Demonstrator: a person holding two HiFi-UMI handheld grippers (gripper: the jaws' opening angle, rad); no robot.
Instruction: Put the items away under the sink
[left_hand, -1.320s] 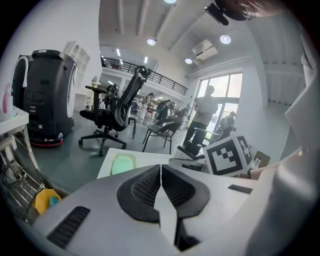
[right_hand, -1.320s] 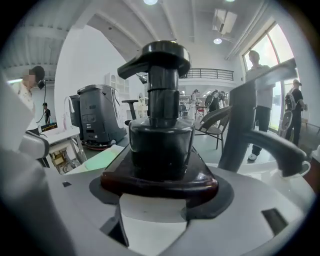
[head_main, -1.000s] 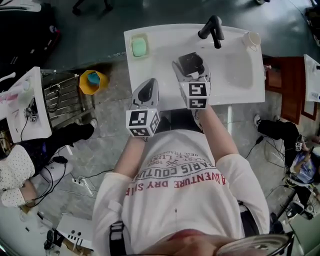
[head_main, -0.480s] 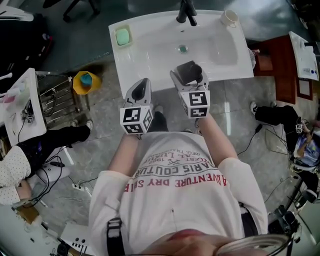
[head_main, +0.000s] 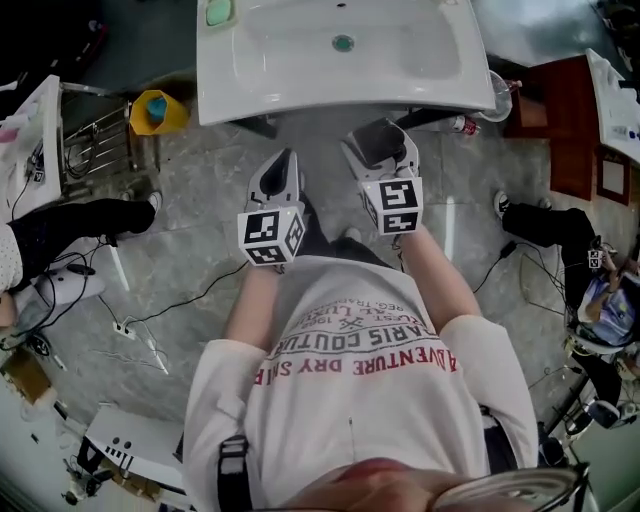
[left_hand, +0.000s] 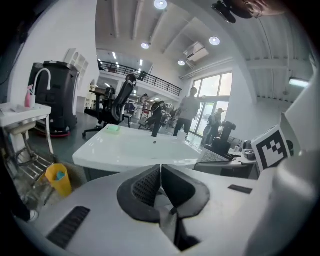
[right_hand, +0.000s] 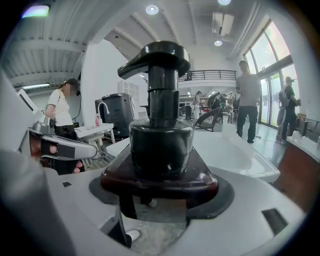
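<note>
My right gripper (head_main: 378, 140) is shut on a dark brown pump bottle (right_hand: 159, 150) with a black pump head; the bottle stands upright between the jaws and fills the right gripper view. In the head view the bottle (head_main: 376, 145) shows as a dark patch at the gripper's tip. My left gripper (head_main: 282, 170) is shut with nothing in it, its black pads (left_hand: 145, 186) pressed together. Both grippers hang over the stone floor just in front of the white sink (head_main: 250, 85). The space under the sink is hidden by the basin.
A green soap dish (head_main: 219, 12) sits at the sink's far left corner. A yellow bucket (head_main: 152, 110) and a wire rack (head_main: 95, 145) stand left of the sink. A brown cabinet (head_main: 560, 125) stands at the right. Cables (head_main: 150, 330) lie on the floor at the left.
Both grippers and I have drawn back from over the basin to the floor in front of the sink. The right gripper still holds the pump bottle.
</note>
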